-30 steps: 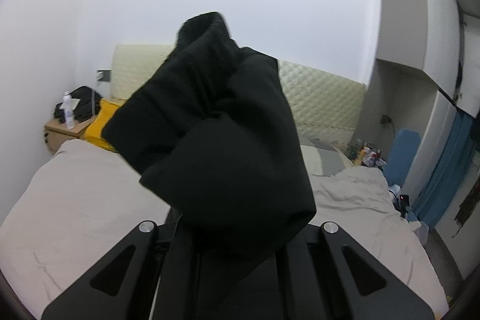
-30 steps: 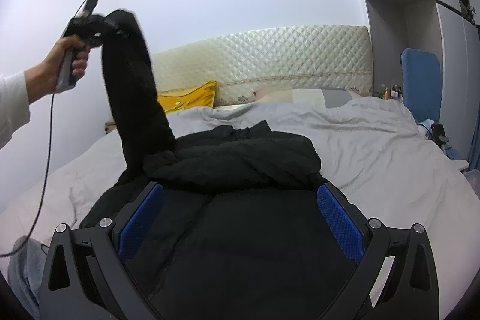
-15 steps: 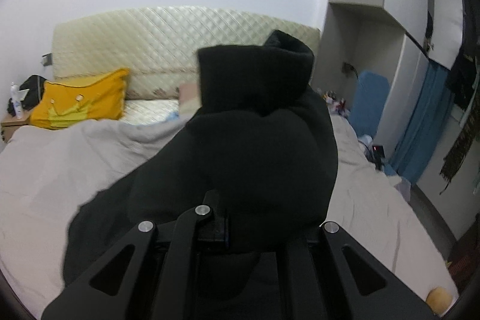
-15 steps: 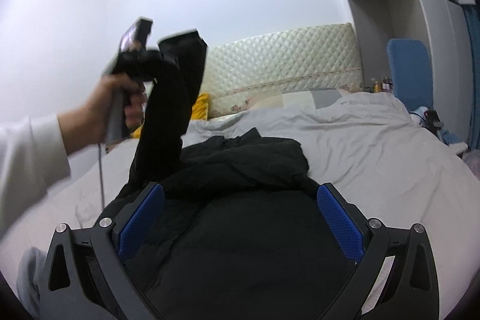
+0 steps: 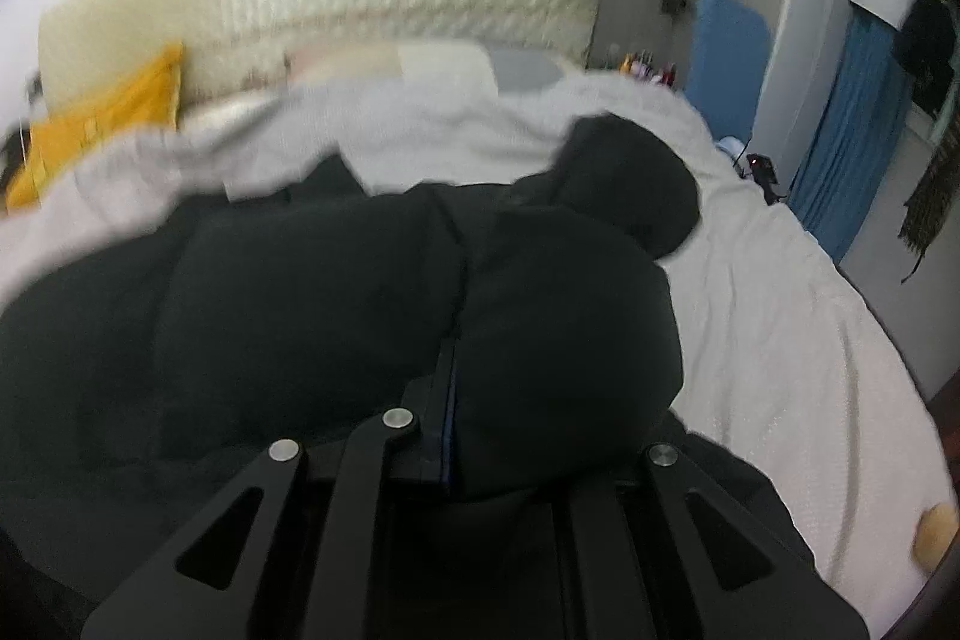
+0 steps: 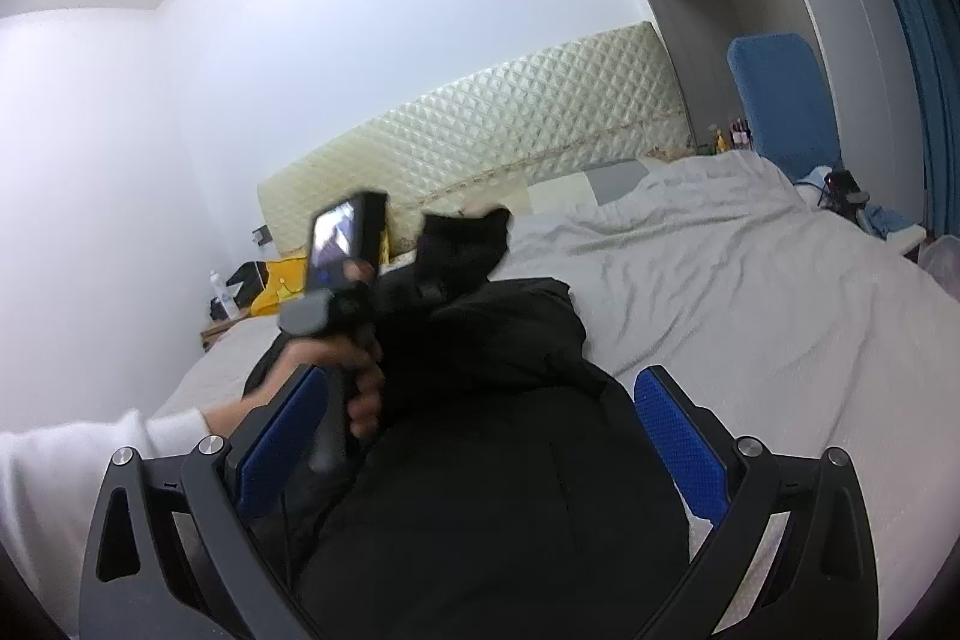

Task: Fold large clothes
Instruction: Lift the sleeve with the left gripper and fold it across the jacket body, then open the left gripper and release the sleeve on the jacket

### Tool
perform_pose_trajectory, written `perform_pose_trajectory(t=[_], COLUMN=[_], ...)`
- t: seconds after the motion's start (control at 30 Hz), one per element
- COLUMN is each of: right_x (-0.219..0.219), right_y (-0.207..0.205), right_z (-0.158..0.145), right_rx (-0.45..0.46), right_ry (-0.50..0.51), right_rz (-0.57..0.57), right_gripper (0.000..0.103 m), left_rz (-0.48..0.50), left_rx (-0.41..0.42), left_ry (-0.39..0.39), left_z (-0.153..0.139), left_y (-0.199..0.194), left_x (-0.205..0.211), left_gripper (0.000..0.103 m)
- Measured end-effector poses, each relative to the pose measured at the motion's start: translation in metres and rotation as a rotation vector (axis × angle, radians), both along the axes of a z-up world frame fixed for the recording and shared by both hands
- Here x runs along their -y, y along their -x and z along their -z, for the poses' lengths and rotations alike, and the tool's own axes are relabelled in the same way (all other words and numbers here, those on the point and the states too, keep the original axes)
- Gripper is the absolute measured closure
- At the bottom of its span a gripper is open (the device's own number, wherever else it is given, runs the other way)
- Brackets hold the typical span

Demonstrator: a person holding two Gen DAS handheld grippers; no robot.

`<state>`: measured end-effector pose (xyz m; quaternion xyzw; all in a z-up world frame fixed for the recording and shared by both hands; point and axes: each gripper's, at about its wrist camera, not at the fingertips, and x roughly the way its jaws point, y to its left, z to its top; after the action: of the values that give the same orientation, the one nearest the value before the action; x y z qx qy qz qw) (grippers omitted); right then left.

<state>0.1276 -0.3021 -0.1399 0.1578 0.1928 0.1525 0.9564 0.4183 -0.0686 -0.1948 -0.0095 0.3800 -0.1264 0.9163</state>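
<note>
A large black padded jacket (image 6: 480,472) lies on the grey-white bed (image 6: 750,316). My left gripper (image 5: 447,424) is shut on the jacket's black sleeve (image 5: 570,316), whose cuff end (image 5: 630,178) hangs forward over the jacket body (image 5: 252,304). In the right wrist view the left gripper (image 6: 414,292) is low over the jacket, with the sleeve (image 6: 462,244) bunched at its tip. My right gripper (image 6: 474,436) is open, blue pads (image 6: 678,436) apart, hovering over the jacket's near part with nothing between them.
A quilted cream headboard (image 6: 480,148) and a yellow pillow (image 5: 102,124) are at the bed's far end. A bedside table with a bottle (image 6: 219,289) stands far left. A blue chair (image 6: 780,100), wardrobe and blue curtain (image 5: 852,136) are on the right.
My left gripper has swung the sleeve down from high at the left to low over the middle of the jacket. The right gripper has stayed open in place.
</note>
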Motion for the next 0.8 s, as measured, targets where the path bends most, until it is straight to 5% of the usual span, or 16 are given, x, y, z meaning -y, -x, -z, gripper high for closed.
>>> perform_pose_trajectory(t=[0.43,0.5,0.57,0.63,0.8], right_x=[0.003,0.001,0.0,0.0,-0.003], right_y=[-0.021,-0.02,-0.019,-0.02,-0.02], right_z=[0.016,0.016,0.018,0.019,0.016], right_rx=[-0.047,-0.039,-0.037,-0.038,-0.019], right_ry=[-0.001,0.013,0.028,0.036,0.046], right_rz=[0.024,0.03,0.045,0.064,0.086], right_gripper=[0.0,0.0,0.0,0.0,0.0], left_rz=[0.004,0.011,0.028,0.016,-0.008], left_rx=[-0.027,-0.021,-0.016,0.018,0.084], left_ry=[-0.01,-0.057,-0.064,-0.056,0.018], left_z=[0.003,-0.004,-0.011,-0.022,-0.061], left_y=[0.01,0.018,0.027,0.037,0.066], left_x=[0.003,0.004,0.002,-0.005,-0.042], left_gripper=[0.087,0.076,0.044,0.023,0.023])
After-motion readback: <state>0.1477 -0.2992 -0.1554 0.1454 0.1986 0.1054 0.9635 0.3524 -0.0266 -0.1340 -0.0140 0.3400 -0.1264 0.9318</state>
